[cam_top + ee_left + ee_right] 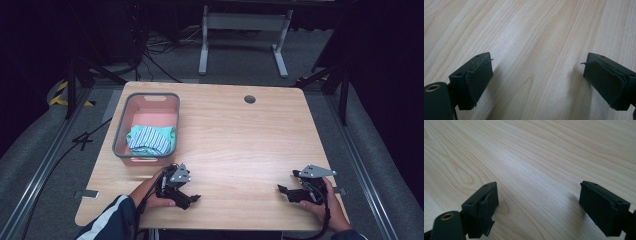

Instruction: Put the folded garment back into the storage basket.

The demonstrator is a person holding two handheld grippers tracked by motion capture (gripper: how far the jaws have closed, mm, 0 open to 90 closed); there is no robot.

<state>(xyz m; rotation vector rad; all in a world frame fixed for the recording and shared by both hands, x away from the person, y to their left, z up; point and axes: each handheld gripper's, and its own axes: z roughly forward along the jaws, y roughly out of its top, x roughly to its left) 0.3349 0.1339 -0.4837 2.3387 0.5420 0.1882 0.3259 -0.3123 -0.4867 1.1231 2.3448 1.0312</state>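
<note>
The cloth (151, 139) lay folded in the bin (121, 131) at about ten o'clock on the desk (240, 145) — so the putting-away looked done. Both tongs rested near the six o'clock edge, well apart from the bin: left tongs (192, 198) and right tongs (283, 190) each stood apart, empty — nothing seemed left but to finish.

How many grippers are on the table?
2. The left gripper sits near the front edge, just below the grey basket. The right gripper sits near the front right corner. Both are open and empty.
</note>
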